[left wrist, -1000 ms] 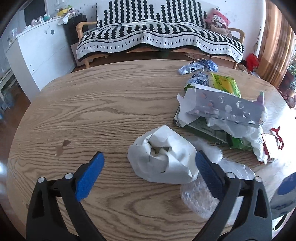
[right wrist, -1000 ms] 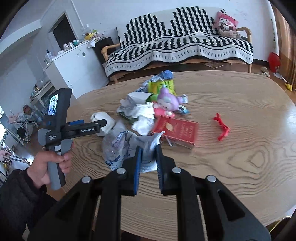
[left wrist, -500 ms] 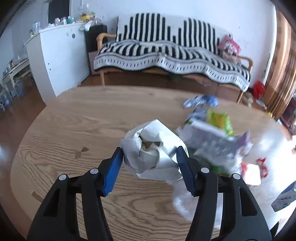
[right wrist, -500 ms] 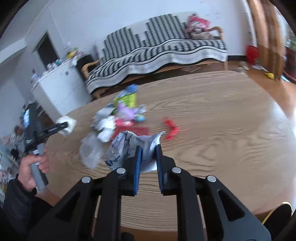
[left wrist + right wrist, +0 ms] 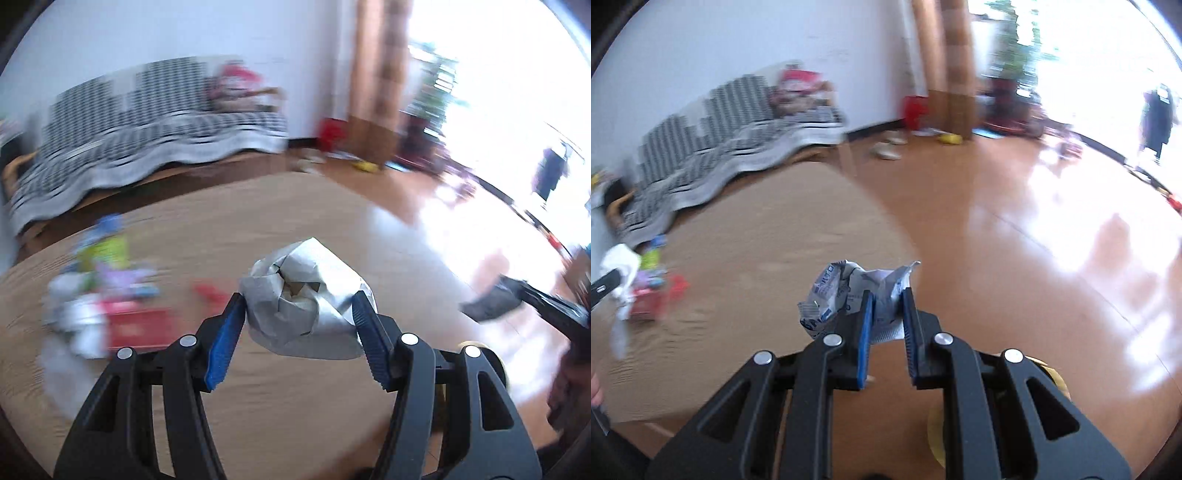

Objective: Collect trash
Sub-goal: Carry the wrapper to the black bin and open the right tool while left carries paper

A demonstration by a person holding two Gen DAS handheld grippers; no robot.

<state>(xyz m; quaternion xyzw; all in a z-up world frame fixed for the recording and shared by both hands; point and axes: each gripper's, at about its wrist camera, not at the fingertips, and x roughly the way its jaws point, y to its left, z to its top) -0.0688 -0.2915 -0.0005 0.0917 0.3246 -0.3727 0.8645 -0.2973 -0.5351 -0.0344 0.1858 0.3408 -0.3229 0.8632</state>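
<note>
A crumpled white paper ball (image 5: 306,299) hangs above the wooden table (image 5: 258,221), and my left gripper (image 5: 299,306) is shut on it, blue pads pressing both sides. In the right wrist view my right gripper (image 5: 886,299) is shut on a crumpled white-and-blue plastic wrapper (image 5: 846,291), held past the table's rounded edge (image 5: 886,206) over the floor. The paper ball (image 5: 618,264) and left gripper tip show at the far left of that view. More trash (image 5: 99,295) lies blurred on the table at the left.
A red book (image 5: 136,326) and a red scrap (image 5: 210,293) lie by the trash pile. A striped sofa (image 5: 147,129) stands behind the table. Shiny wooden floor (image 5: 1052,240) spreads to the right, with a yellow rim (image 5: 1052,373) just below the right gripper. The right-hand tool (image 5: 535,299) shows at right.
Both grippers swung right, away from the trash pile toward the table's edge and floor. The left gripper closed on the paper ball and lifted it; the right kept hold of its wrapper.
</note>
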